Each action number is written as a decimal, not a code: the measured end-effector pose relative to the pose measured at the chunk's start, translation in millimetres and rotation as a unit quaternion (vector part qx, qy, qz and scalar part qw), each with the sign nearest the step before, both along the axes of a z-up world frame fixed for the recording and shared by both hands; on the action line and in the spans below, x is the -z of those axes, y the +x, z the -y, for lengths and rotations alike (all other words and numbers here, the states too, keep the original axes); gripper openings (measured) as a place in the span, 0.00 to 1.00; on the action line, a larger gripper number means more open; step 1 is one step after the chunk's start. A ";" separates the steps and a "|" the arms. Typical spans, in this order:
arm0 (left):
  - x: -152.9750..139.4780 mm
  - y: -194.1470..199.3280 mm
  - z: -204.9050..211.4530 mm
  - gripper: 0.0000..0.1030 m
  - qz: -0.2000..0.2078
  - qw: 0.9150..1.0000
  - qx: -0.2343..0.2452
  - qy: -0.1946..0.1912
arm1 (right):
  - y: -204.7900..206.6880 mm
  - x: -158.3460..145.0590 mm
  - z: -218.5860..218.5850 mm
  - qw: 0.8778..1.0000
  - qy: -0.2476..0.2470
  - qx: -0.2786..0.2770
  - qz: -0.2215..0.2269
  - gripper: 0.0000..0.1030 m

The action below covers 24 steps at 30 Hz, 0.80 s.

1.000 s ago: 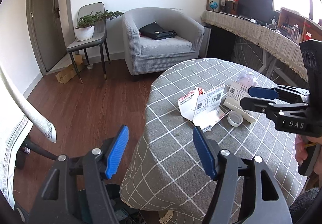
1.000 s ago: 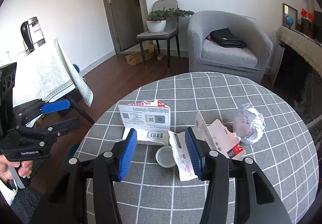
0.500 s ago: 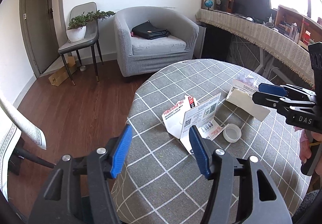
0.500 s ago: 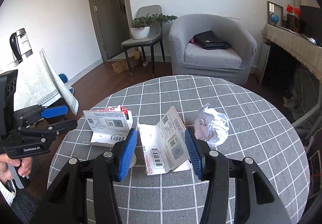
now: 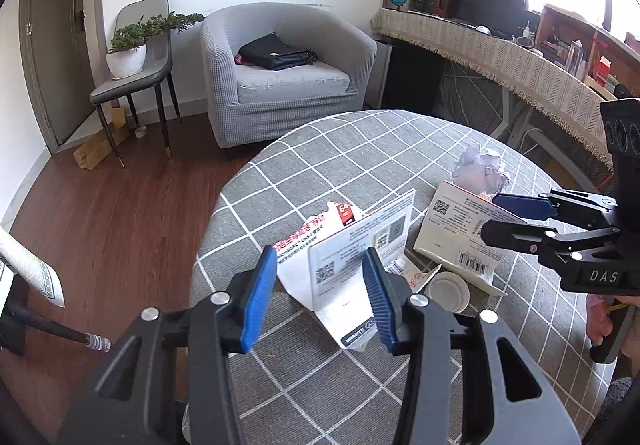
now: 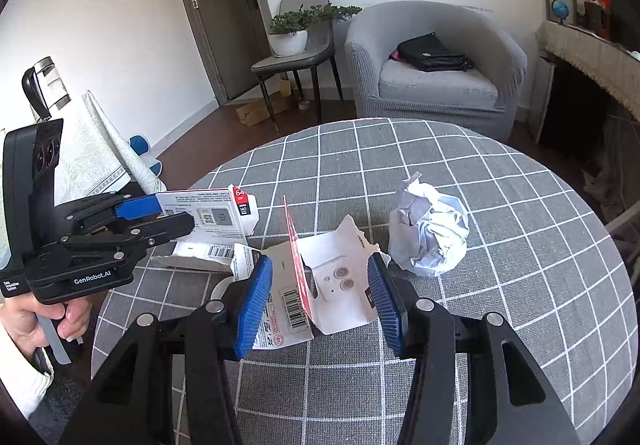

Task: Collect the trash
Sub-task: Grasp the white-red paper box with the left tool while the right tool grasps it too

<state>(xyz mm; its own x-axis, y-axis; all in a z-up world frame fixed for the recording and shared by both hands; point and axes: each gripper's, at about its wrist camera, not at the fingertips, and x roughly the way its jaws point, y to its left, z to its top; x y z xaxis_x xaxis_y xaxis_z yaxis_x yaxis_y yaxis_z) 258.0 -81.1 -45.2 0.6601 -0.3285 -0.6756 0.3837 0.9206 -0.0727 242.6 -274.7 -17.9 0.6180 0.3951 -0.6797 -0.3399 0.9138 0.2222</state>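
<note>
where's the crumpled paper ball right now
In the right wrist view the crumpled paper ball sits on the checked tablecloth, right of the torn white package and just beyond the right gripper.

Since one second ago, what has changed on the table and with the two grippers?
Both grippers came closer to the torn packaging. The left gripper has just been closing its fingers around the left card package, not yet pressing it. The right gripper now straddles the right package. The crumpled paper and white lid stayed put.

"DAS" on right tool (image 5: 516,215), "GenRobot.AI" on left tool (image 6: 158,215)
</note>
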 end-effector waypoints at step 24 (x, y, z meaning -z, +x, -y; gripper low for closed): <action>2.6 -5.1 12.4 0.01 -0.026 0.999 0.038 -0.030 | 11.7 10.0 -18.2 0.999 -0.022 -0.017 -0.029 0.11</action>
<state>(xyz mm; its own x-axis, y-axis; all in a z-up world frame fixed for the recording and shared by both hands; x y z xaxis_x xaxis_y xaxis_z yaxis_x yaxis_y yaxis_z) 252.8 -93.4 -47.9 0.5965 -0.4167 -0.6860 0.4458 0.8827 -0.1486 254.3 -256.6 -27.9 0.5633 0.3837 -0.7318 -0.3585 0.9114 0.2020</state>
